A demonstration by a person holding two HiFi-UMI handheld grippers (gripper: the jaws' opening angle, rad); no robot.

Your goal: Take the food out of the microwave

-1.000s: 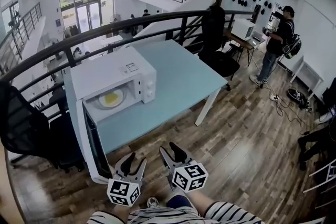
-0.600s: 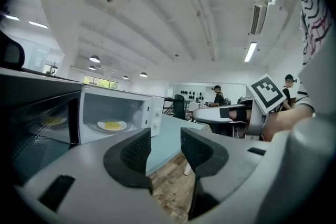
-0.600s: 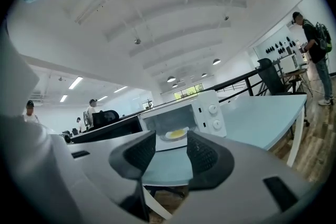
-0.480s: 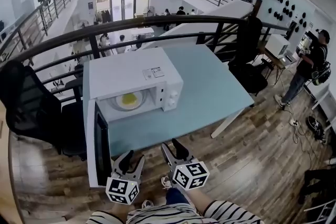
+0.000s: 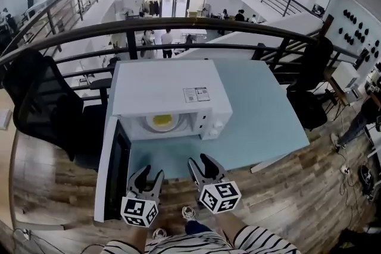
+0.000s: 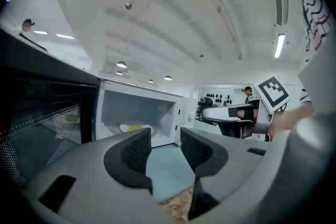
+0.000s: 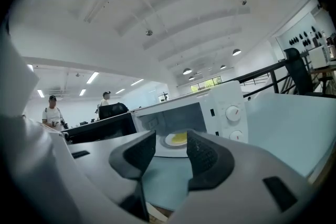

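Food [image 5: 161, 121] sits on a plate [image 5: 150, 124] in the open microwave [image 5: 169, 92] on the table [image 5: 256, 110]; left gripper [image 5: 150, 175] and right gripper [image 5: 200, 161] are short of it, jaws open and empty, so go in level, clear the door [image 5: 116, 172], grip the plate rim.

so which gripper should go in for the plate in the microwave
Probably the right gripper: its open fingers frame the plate of food straight ahead. The left gripper, also open and empty, sits close beside the open door, with the plate off-line to its left.
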